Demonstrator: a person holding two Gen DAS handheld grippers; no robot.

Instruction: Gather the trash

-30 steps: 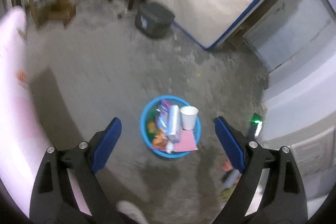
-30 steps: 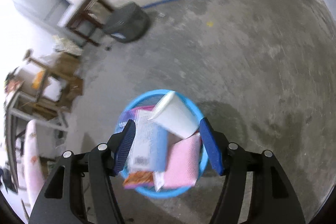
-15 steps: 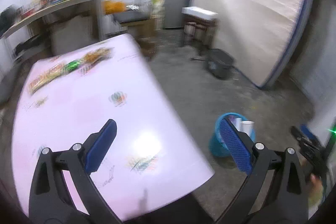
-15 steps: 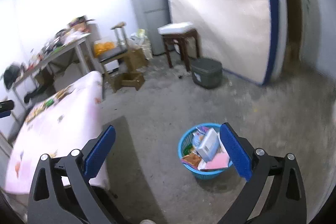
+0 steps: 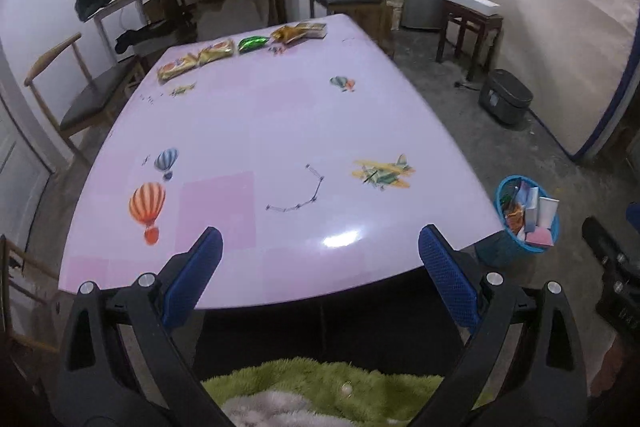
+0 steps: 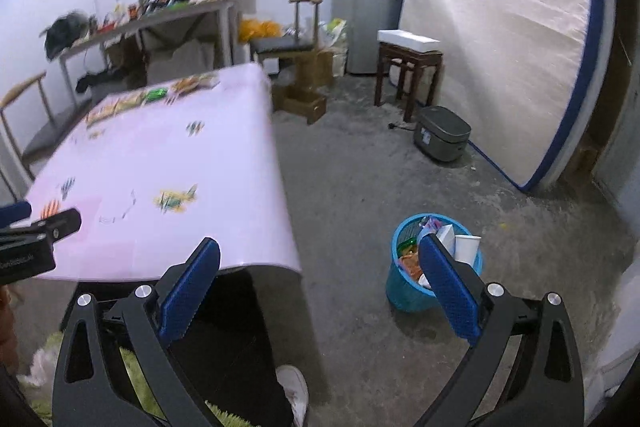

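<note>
While the left gripper [image 5: 320,279] tilts down over the near edge of the pale pink glossy table with balloon and aeroplane stickers [image 5: 256,131], its blue-padded fingers [image 5: 194,277] stand spread wide with nothing between them. Crumpled snack wrappers in orange, yellow and green [image 5: 240,47] lie in a row along the table's far edge, at about eleven o'clock from the gripper. At three o'clock, on the concrete floor beside the table's right corner, stands the round blue plastic basket [image 5: 502,247], filled with wrappers, a small carton and a white paper cup [image 5: 548,210]. Part of the right gripper's black frame shows at the right edge. From the right wrist view, the right gripper [image 6: 320,281] points down at the floor off the table's right side, its fingers [image 6: 450,289] likewise wide apart and empty. That basket [image 6: 400,291] sits just behind the right finger, at about two o'clock, and the wrappers [image 6: 152,97] lie far off at ten o'clock. A white shoe [image 6: 294,391] shows at six o'clock.
</note>
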